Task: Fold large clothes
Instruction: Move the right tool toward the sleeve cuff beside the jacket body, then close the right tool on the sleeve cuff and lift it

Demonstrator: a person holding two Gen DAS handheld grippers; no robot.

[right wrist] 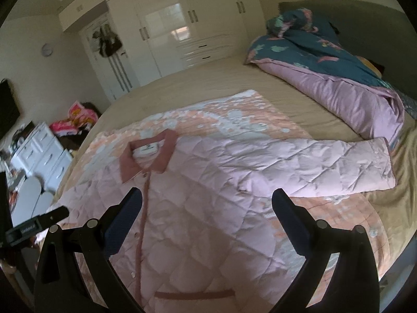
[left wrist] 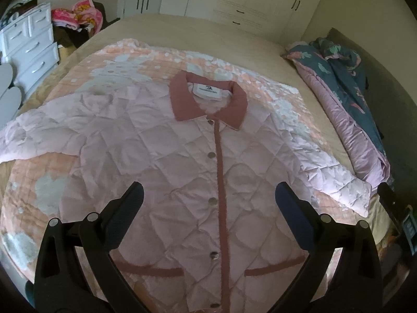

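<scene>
The left gripper (left wrist: 209,198) hangs above the lower front of the jacket (left wrist: 182,161) with its fingers spread wide and nothing between them. The right gripper (right wrist: 207,203) is likewise spread and empty, poised over the jacket's chest toward the right sleeve (right wrist: 325,167). The jacket, pale pink and quilted with a darker pink collar (left wrist: 208,99), lies face up and snapped shut on a peach patterned blanket (left wrist: 146,57) spread over the bed (left wrist: 208,31), both sleeves stretched out to the sides.

Nothing appears folded yet, so the step in hand is probably the first fold: bringing a sleeve across the body. To do it well, each gripper would best take the cloth near an edge, such as the cuff and the shoulder seam, pinching only the jacket and not the blanket beneath. The padded fabric is thick and springy, so a deep bite and a flat, steady carry should keep the crease straight along the placket (left wrist: 221,182). The left sleeve (left wrist: 52,127) looks rumpled and may need smoothing first.

Counted: one jacket, two sleeves, one collar, two trimmed pocket openings, and six snaps visible down the front in the left view. One blanket lies under it. One rolled duvet (right wrist: 338,78) sits at the head of the bed. One white chest of drawers (left wrist: 31,49) stands beside the bed.
</scene>
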